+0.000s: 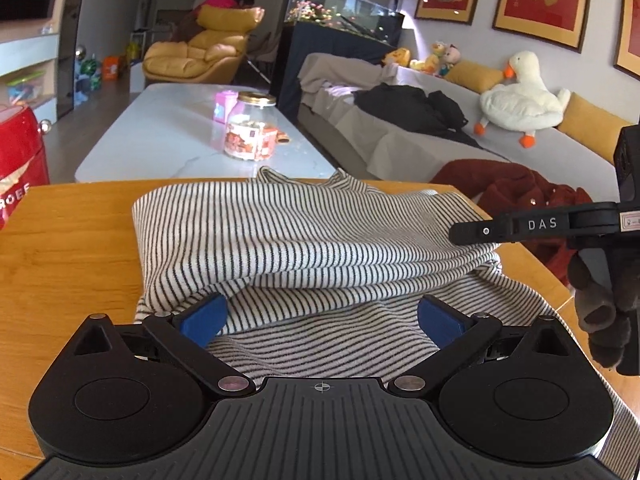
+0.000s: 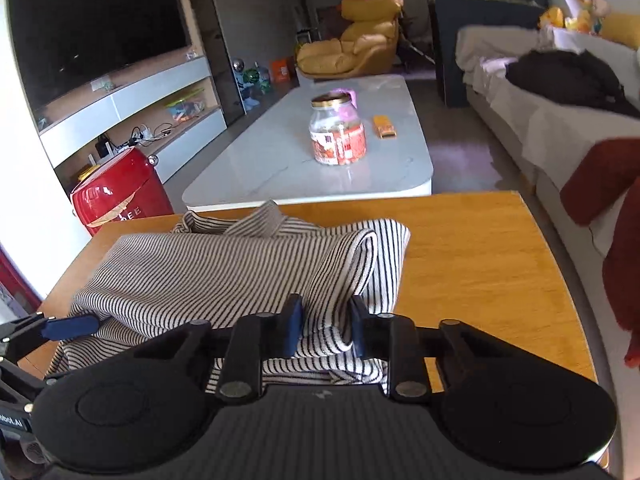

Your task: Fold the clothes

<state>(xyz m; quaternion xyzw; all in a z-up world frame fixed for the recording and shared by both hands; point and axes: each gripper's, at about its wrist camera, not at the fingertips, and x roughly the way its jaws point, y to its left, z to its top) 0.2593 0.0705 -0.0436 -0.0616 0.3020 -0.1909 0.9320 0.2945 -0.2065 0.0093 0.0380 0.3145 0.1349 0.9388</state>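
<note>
Lying on one wooden table (image 1: 72, 248), one striped garment (image 1: 288, 232); right gripper (image 2: 325, 330) fingers pinching it, left gripper (image 1: 320, 316) fingers spread.

Striped garment (image 1: 304, 236): off-white with thin black horizontal stripes.
Counter (image 2: 480, 264): warm orange-brown wood grain.
Left gripper (image 1: 320, 316): black body, blue pads on fingers (image 1: 204, 318).
Right gripper (image 2: 326, 330): black body, dark blue fingers (image 2: 294, 330).
Low table (image 1: 160, 140): white with faint grey marbling.
Jar (image 2: 338, 130): clear glass, gold lid, red-and-white label.
Mini fridge (image 2: 120, 194): glossy red.
Armchair (image 1: 200, 52): mustard yellow.
Plush goose (image 1: 520, 96): white, orange beak and feet.
Fleece garment (image 1: 516, 192) on sofa: dark red.
Sofa cover (image 1: 420, 136): pale grey.
</note>
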